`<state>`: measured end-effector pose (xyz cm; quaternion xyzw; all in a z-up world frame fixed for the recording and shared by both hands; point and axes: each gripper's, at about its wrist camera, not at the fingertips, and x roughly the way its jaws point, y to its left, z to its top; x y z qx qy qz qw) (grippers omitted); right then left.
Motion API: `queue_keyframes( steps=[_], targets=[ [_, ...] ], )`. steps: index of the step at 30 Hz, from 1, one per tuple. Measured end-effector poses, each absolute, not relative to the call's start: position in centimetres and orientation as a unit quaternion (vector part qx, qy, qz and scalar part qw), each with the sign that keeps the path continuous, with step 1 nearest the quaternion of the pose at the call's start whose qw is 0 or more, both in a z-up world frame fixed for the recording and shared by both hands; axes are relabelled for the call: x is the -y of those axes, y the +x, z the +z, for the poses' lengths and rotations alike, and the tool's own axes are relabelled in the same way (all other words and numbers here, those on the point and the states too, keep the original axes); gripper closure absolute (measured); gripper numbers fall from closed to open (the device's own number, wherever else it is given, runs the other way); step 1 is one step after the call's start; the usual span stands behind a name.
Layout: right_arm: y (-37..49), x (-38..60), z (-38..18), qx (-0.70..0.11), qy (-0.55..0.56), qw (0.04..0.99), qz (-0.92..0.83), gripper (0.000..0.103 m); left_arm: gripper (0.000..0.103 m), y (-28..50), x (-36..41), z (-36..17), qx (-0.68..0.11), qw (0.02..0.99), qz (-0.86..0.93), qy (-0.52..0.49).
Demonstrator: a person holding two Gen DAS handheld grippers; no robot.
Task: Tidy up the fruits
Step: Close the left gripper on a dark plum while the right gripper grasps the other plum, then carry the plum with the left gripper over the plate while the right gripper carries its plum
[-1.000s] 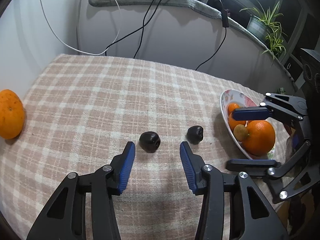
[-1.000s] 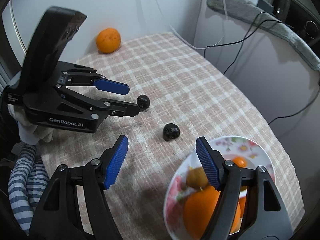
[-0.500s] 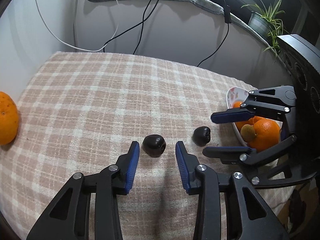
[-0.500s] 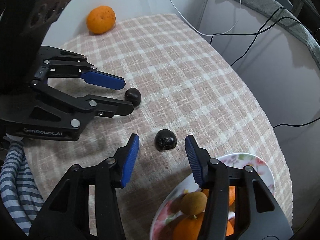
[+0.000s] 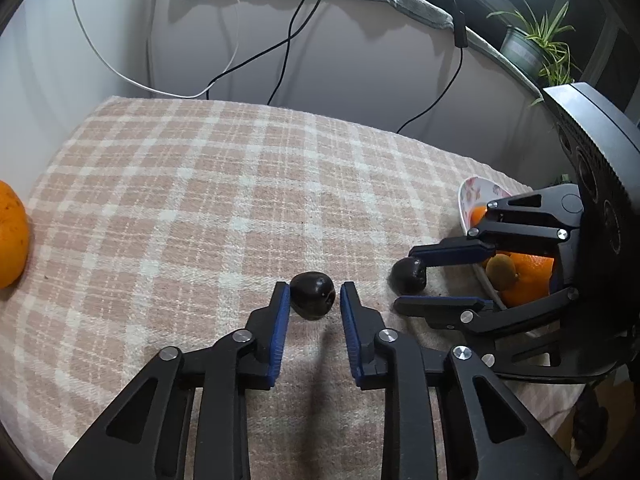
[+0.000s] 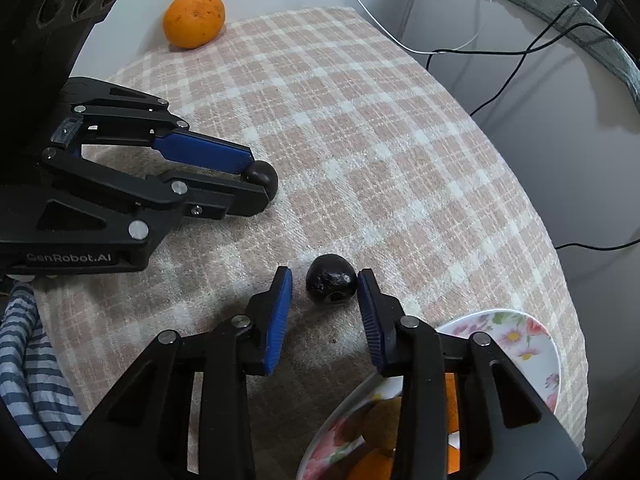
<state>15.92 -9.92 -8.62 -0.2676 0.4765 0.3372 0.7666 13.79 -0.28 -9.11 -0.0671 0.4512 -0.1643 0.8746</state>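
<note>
Jaws closing on both sides at once, a two-handed pick. Nearest in, the left gripper (image 5: 312, 300) is pinched almost fully down on the left dark fruit (image 5: 313, 295). The blue pads sit against its flanks at the very tips, and the fruit rests on the checked cloth of the desk (image 5: 240, 184), towards the near edge. The tip grip looks right for something this small and round, and the steep downward angle keeps the fingers off the cloth.

Just beside it, the right gripper (image 6: 325, 296) is closing around the right dark fruit (image 6: 331, 279). One pad touches it, while the other shows a sliver of gap, so I'd call that one not yet gripped. This fruit is also down on the cloth, close to the plate (image 6: 536, 332).

A striped sleeve (image 6: 24, 360) shows at the near left, behind the left tool.

On to the plate at the desk's right edge, which is flowered and already loaded. It holds a big orange (image 5: 532, 276) with a small brown fruit (image 5: 502, 271) leaning on it, and more orange peeks out behind. I take it for the collecting point, which would explain why both dark fruits are being taken now. It's a short carry for the right one and a longer one for the left.

Further off, a loose orange (image 6: 194, 18) sits alone by the far left edge, untouched. I'd guess it goes last.

Beyond the desk there are cables (image 5: 280, 40) on the wall and a plant (image 5: 532, 44) on the ledge.
</note>
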Motion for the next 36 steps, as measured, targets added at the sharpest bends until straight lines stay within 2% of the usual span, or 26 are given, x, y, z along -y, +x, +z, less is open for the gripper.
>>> queue_keyframes(
  steps=[3,21,36],
  targets=[
    [16.0,10.0,-8.6,-0.476,-0.266,0.769,0.334,0.076,0.084,13.7,0.2,-9.0,-0.450,0.876,-0.161,-0.068],
    [14.2,14.0,-4.2,-0.436,-0.186,0.816,0.330,0.077,0.085,11.7,0.3,-6.4,-0.418,0.889,-0.170,-0.076],
    [12.9,20.9,-1.3,-0.407,-0.115,0.857,0.294,0.077,0.085,10.5,4.3,-3.5,-0.393,0.893,-0.212,-0.065]
  ],
)
